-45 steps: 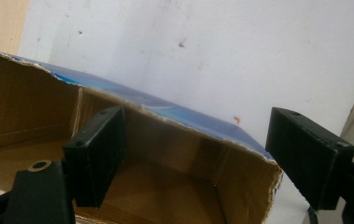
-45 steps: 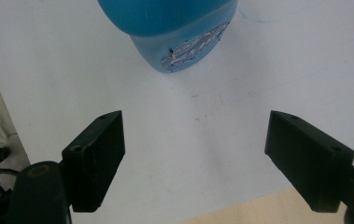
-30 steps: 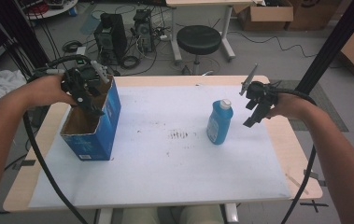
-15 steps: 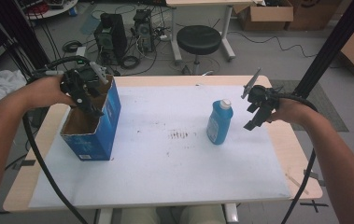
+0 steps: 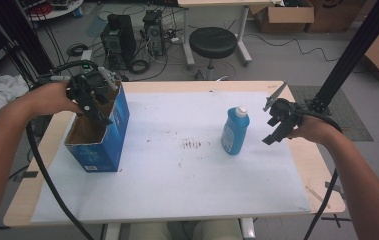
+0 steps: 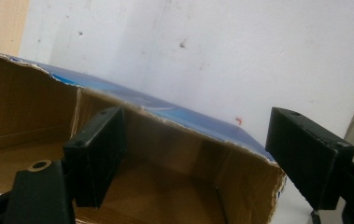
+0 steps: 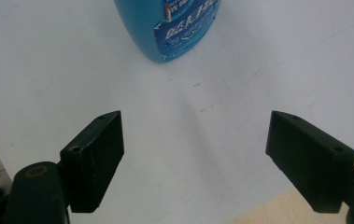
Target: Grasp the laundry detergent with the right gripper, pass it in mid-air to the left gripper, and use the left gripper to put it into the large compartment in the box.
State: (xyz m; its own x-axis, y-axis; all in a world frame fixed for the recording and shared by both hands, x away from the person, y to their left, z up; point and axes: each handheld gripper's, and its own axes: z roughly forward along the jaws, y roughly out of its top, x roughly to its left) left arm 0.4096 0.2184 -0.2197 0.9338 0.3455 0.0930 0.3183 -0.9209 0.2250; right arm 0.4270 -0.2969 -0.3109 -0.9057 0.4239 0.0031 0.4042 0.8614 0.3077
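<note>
Open white mat (image 5: pixel 177 165) was left free between blue box (image 5: pixel 104 137), left, and bottle (image 5: pixel 235 131), right.

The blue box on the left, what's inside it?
The blue box shows bare brown cardboard walls, with one black jaw of the open left gripper over its opening. The near corner of its floor is hidden by that jaw.

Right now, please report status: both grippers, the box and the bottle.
Left gripper open, one jaw inside the box, its wall between the jaws. Right gripper open, beside the bottle, not touching. Bottle upright on table. Nothing between them.
</note>
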